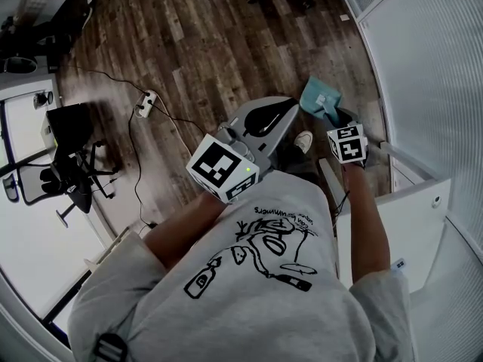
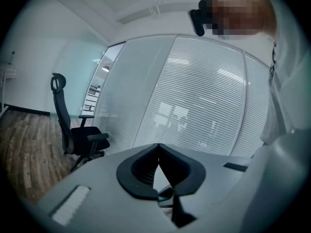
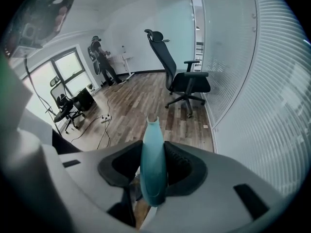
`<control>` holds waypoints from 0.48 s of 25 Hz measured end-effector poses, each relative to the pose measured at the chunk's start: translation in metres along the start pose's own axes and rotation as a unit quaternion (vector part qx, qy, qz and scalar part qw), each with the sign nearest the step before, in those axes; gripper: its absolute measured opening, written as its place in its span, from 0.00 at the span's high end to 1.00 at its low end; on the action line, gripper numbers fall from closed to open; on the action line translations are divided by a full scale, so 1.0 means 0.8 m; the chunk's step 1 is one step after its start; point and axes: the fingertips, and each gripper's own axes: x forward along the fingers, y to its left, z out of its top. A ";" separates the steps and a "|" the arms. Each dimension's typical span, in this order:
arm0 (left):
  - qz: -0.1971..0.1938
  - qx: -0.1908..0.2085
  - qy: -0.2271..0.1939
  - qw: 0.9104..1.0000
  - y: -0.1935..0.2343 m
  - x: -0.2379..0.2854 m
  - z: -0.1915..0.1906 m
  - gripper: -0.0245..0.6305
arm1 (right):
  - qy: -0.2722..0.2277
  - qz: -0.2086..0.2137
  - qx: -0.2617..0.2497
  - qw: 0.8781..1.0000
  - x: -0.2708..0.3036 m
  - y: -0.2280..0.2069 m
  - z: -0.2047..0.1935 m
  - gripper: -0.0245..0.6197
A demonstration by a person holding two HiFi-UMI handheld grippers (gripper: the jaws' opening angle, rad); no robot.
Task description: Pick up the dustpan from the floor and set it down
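The dustpan (image 1: pixel 320 96) is sitting between the jaws of the right gripper (image 1: pixel 332 115), which are pressing on its handle (image 3: pixel 153 164), close beside the glass partition (image 1: pixel 423 74) on the right. The left gripper (image 1: pixel 287 108) is hanging just left of it (jaws together, nothing between them). A power strip (image 1: pixel 146 102) is lying on the floor (image 1: pixel 204 36) farther left, and an office chair (image 1: pixel 72 161) is standing beyond that, at the far left.

The dustpan (image 1: pixel 318 95) is partly covered by the right gripper (image 1: pixel 334 119); the right gripper view shows only its handle (image 3: pixel 153 164).
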 end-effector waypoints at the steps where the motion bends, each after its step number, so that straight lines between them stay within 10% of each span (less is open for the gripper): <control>1: 0.000 0.001 0.001 1.000 0.000 0.000 0.000 0.96 | 0.003 0.000 0.000 1.000 0.003 -0.001 -0.001 0.76; 12: 0.005 0.002 0.016 1.000 0.005 0.006 -0.004 0.96 | 0.023 0.001 0.003 1.000 0.035 -0.021 -0.024 0.76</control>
